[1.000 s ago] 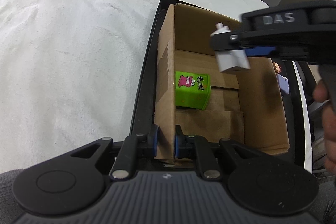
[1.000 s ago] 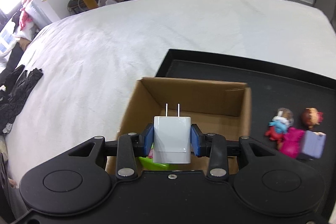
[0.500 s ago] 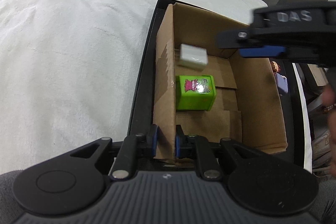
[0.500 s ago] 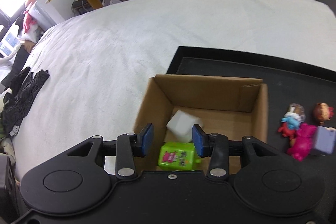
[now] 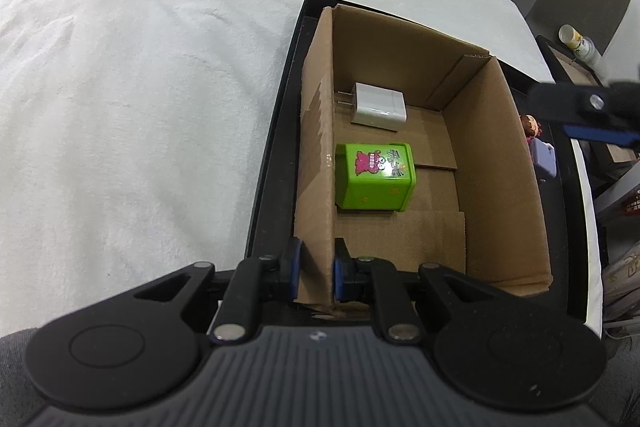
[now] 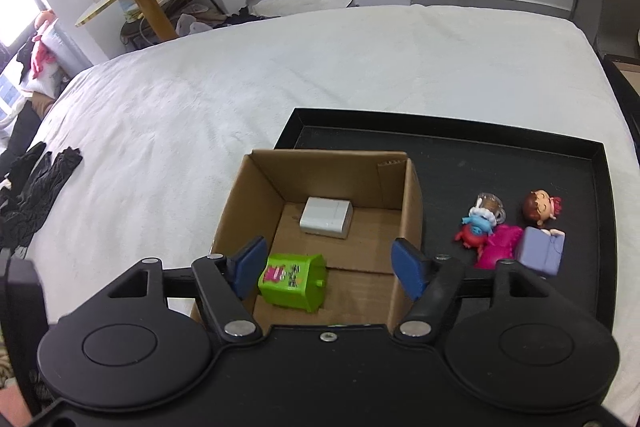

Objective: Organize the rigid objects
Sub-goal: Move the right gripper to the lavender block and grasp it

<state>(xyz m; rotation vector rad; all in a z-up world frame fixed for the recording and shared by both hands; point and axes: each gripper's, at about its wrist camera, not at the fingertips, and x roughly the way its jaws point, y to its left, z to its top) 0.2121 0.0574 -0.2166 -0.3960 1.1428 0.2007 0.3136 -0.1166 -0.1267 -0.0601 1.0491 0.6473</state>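
Note:
An open cardboard box (image 5: 496, 155) (image 6: 412, 203) stands on a black tray (image 6: 520, 163) (image 5: 272, 147). Inside lie a white plug charger (image 5: 378, 107) (image 6: 326, 217) at the far end and a green toy box (image 5: 374, 177) (image 6: 292, 281) nearer me. My left gripper (image 5: 316, 267) is shut on the box's left wall at its near corner. My right gripper (image 6: 330, 265) is open and empty above the box's near part; it also shows in the left wrist view (image 5: 592, 117).
Several small toy figures (image 6: 510, 233) lie on the tray to the right of the box. The tray rests on a white blanket (image 6: 200, 99). Black gloves (image 6: 32, 187) lie at the blanket's far left.
My right gripper opened and let go of the white charger, which dropped into the box's far end. The right gripper pulled back to the right. The left gripper kept its hold.

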